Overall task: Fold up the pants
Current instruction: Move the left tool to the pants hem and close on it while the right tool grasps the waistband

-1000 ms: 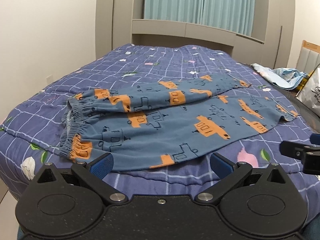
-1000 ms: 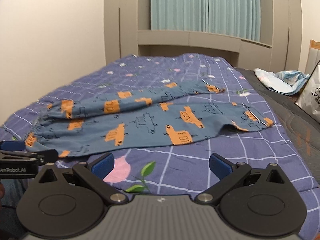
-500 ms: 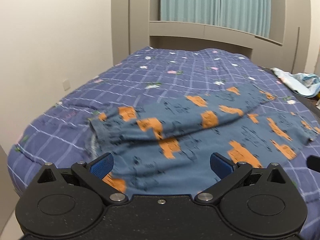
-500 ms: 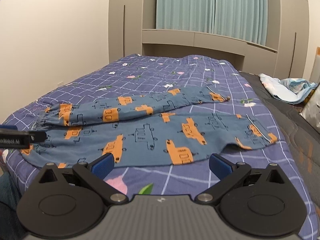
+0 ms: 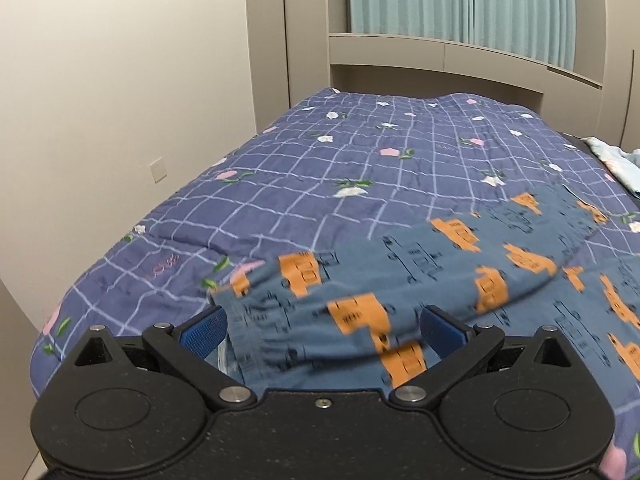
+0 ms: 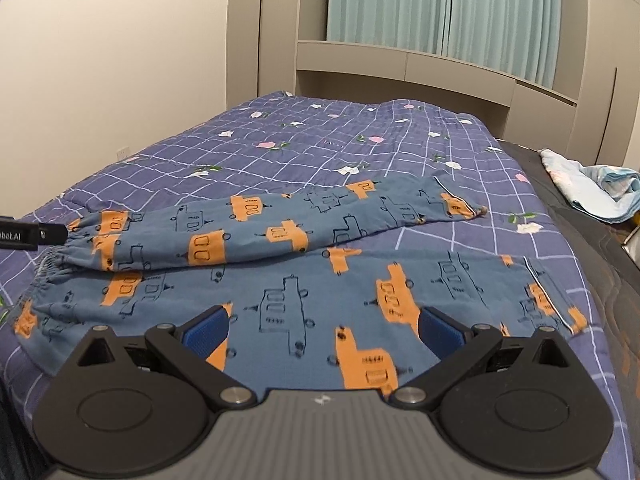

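Blue pants (image 6: 304, 280) with orange vehicle prints lie flat on the bed, waistband at the left, both legs reaching right. The far leg (image 6: 340, 208) angles away to its cuff. My left gripper (image 5: 322, 326) is open and low over the waistband end of the pants (image 5: 360, 300), the elastic edge lying between its blue pads (image 5: 202, 330). My right gripper (image 6: 322, 330) is open above the near leg, about mid-length. In the right wrist view the left gripper's black finger (image 6: 36, 234) shows at the waistband's far corner.
The bed has a purple checked quilt (image 5: 320, 184) with flowers. A wall with a socket (image 5: 159, 169) runs along the left. Crumpled light-blue cloth (image 6: 592, 184) lies at the bed's right side. A headboard shelf (image 6: 400, 68) and curtains stand behind.
Both grippers have moved forward and lower onto the pants. The left one swung left toward the waistband; the right one came over the near leg. Both stayed open.
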The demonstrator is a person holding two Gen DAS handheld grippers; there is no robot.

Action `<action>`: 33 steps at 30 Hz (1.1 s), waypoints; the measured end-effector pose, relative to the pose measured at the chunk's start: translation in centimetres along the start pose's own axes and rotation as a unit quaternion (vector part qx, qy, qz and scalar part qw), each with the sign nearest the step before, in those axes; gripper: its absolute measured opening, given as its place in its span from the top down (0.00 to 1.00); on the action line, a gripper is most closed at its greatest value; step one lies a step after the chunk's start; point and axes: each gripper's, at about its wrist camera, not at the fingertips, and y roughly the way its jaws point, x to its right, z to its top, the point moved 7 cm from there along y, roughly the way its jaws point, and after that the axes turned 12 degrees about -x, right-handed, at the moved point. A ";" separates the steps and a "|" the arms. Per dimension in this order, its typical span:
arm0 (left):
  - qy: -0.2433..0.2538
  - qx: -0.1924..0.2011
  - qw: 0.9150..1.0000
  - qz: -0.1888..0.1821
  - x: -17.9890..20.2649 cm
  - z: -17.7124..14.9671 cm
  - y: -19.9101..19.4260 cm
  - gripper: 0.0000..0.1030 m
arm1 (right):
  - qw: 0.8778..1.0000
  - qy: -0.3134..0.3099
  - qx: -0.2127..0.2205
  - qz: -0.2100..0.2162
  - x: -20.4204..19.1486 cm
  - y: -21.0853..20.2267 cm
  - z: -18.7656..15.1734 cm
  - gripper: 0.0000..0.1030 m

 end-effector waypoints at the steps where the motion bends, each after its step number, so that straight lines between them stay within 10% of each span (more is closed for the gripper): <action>1: 0.000 0.000 1.000 0.003 -0.2 0.5 0.4 0.00 | 1.000 -0.003 -0.002 -0.002 0.1 0.4 0.4 0.00; 20: 0.018 -0.013 1.000 0.018 -2.1 7.8 8.4 0.00 | 0.997 -0.060 0.013 0.040 0.7 8.0 9.2 0.00; 33: 0.093 -0.043 0.995 -0.023 -4.0 9.8 14.3 0.00 | 0.943 -0.279 -0.023 0.177 -3.8 18.9 19.3 0.00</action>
